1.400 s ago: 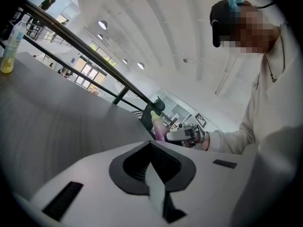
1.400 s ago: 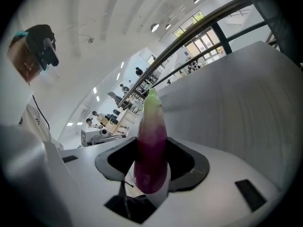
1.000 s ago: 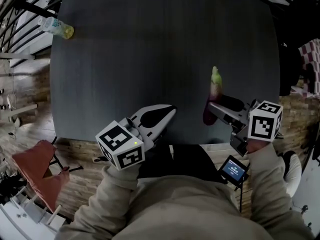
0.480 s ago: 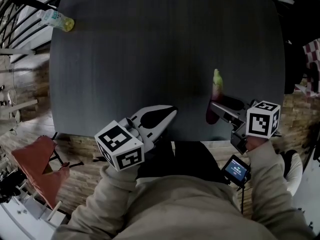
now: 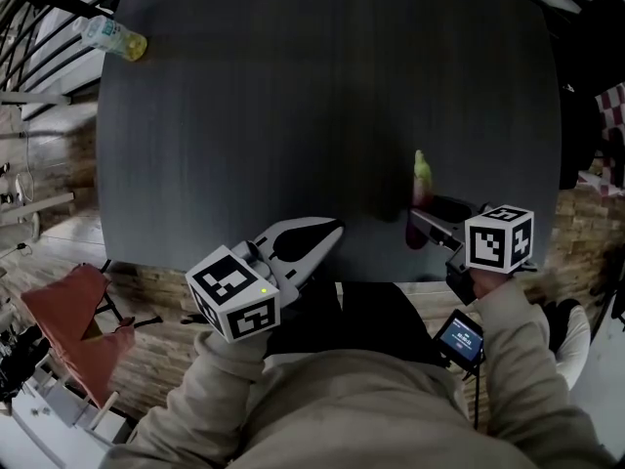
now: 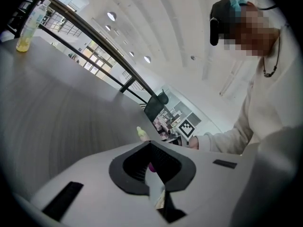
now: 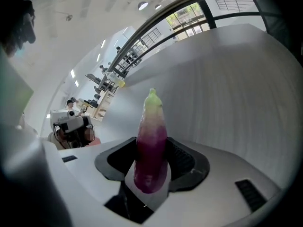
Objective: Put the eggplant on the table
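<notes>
The eggplant (image 5: 421, 179), purple with a pale green tip, points away from me over the dark table (image 5: 293, 96) near its front right edge. My right gripper (image 5: 425, 215) is shut on its purple lower half. In the right gripper view the eggplant (image 7: 151, 141) stands between the black pads of the right gripper (image 7: 151, 161), green end toward the tabletop. Whether it touches the table I cannot tell. My left gripper (image 5: 327, 231) hovers at the table's front edge, shut and empty. In its own view the left gripper (image 6: 150, 145) shows only a hollow between the pads.
A plastic bottle (image 5: 112, 37) with yellow liquid lies at the table's far left corner, also the bottle (image 6: 28, 25) in the left gripper view. A red chair (image 5: 73, 330) stands on the floor at the left. A small screen (image 5: 459, 335) hangs below my right wrist.
My right gripper has sunk toward the tabletop with the eggplant still in it. The left gripper has hardly moved.
</notes>
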`<state>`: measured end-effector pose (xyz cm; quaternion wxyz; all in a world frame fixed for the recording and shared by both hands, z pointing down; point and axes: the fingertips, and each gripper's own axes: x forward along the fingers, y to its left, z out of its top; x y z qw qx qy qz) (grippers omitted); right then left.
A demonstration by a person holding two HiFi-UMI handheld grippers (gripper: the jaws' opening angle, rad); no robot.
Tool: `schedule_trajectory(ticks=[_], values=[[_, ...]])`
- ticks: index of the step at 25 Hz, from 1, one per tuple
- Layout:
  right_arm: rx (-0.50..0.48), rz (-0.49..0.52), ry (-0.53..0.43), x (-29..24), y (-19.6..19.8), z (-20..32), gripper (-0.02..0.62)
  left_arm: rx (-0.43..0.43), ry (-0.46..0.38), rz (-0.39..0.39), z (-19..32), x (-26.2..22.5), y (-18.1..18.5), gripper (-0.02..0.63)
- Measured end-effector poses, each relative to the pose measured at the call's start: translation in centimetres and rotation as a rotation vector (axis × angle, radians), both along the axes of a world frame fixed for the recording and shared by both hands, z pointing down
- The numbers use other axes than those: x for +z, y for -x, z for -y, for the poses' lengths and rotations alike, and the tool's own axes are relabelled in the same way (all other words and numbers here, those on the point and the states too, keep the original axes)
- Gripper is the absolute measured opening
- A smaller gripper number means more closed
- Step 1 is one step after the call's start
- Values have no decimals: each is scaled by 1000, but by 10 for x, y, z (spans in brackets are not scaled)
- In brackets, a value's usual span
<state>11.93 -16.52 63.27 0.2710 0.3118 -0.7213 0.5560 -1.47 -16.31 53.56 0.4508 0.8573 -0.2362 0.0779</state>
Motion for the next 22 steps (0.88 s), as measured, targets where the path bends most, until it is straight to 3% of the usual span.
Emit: schedule_trajectory(ticks=[17, 22], values=[[32, -121, 83, 39, -21, -14, 209, -12, 18, -11, 4, 8, -4, 0], [32, -162, 82, 48, -26, -18, 210, 15, 9, 18, 2, 11, -5, 0]])
